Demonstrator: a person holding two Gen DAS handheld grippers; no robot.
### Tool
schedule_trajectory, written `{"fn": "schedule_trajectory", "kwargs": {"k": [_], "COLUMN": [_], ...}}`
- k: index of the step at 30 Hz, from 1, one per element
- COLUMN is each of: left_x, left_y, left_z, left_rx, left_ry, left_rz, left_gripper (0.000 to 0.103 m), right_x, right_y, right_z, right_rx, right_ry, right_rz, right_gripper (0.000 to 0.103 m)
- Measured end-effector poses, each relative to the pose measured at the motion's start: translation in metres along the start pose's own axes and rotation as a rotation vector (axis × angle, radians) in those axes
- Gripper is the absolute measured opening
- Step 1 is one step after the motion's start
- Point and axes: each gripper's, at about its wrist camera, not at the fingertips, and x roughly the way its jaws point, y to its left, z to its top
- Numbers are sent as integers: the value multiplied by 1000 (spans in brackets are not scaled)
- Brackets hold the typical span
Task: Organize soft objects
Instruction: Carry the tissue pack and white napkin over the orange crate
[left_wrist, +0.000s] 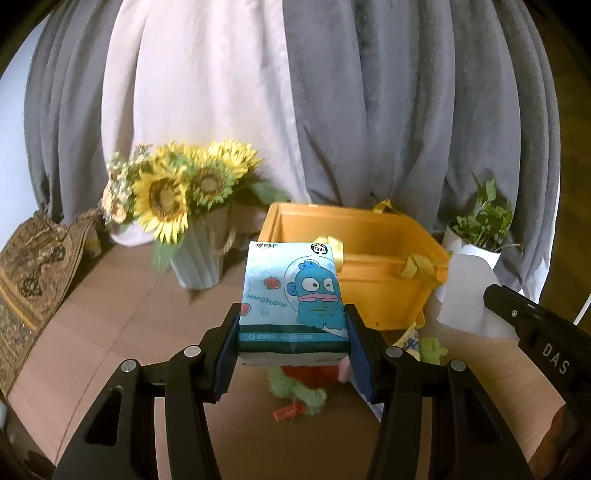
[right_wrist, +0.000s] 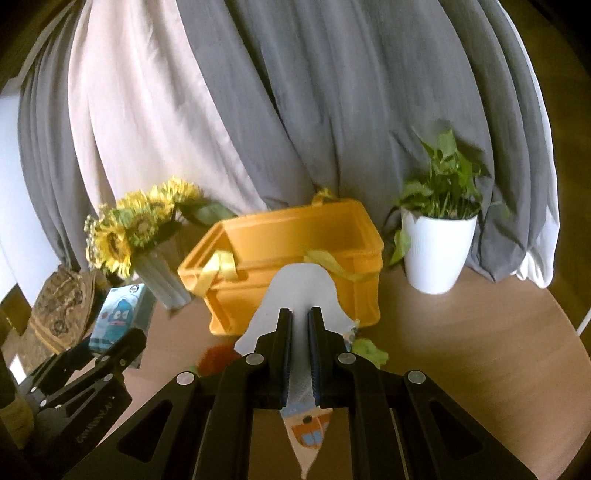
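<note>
left gripper (left_wrist: 293, 325) clamps tissue pack (left_wrist: 293, 291) mid-frame, aimed at yellow bin (left_wrist: 373, 284) | right gripper (right_wrist: 299, 317) pinches white cloth (right_wrist: 303, 291), lifted for binning

A wooden table (right_wrist: 461, 332) occupies the foreground. Grey curtains (left_wrist: 388, 110) with a pale pink panel (left_wrist: 192, 92) between them hang behind it. Sunflowers (left_wrist: 173, 188) stand in a ribbed, pale vase (left_wrist: 199, 254) at rear left. A green plant (right_wrist: 443, 177) grows in a white ribbed pot (right_wrist: 436, 251) at rear right. A brown patterned fabric item (left_wrist: 33, 273), possibly a bag, lies at the far left edge.
</note>
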Motion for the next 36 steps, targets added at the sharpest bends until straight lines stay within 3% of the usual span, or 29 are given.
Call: {"fn": "schedule_trajectory", "kwargs": {"k": [20,36], "left_x": [31,81], "left_y": [7,-3], "left_z": [62,97], "left_rx": [83,149], "left_ry": [-113,-148], "left_rz": [-60,-72], "left_gripper": [52,52], "right_x": [18,69], "right_y": [22,20], "right_z": [52,85], "right_rx": [7,17], "right_ry": [-135,-159], "right_rz": [-15,-44], "right_gripper": [10,10]}}
